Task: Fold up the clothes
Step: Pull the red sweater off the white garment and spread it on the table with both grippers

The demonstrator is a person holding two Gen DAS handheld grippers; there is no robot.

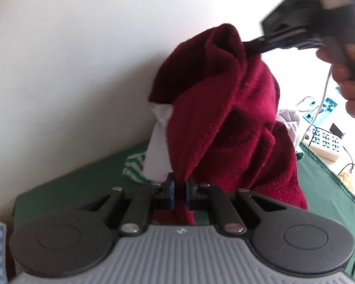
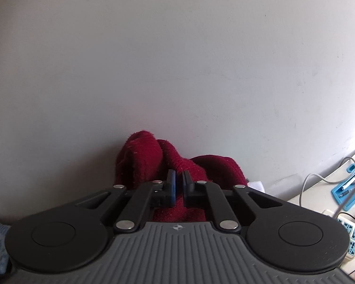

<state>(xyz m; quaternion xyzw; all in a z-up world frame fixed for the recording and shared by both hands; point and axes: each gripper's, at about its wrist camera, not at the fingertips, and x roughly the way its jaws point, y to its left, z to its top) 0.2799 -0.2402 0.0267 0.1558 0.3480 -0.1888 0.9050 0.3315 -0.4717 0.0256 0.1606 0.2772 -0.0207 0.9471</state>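
We hold the red cloth (image 1: pixel 229 118) up in the air between both grippers, above the green table (image 1: pixel 70 184). Our left gripper (image 1: pixel 180 189) has its jaws nearly together on a lower edge of the cloth, which runs down through the narrow gap between them. Our right gripper (image 1: pixel 255 45) is higher, at the top right in the left view, pinching an upper fold; in its own view (image 2: pixel 179 184) the jaws stand narrow with the red pile bunched just beyond the tips and under them, against the white wall (image 2: pixel 177 59). The cloth hangs bunched and twisted, with several loose folds and no flat edge showing, so we judge it is not folded as it hangs: it could be on its way to being spread out, or being lifted between folds, and the views do not settle which. Behind it lie a white cloth (image 1: pixel 157 142) and a green striped one (image 1: pixel 133 165) on the table, both crumpled as far as we see, so more clothes seem left to fold.
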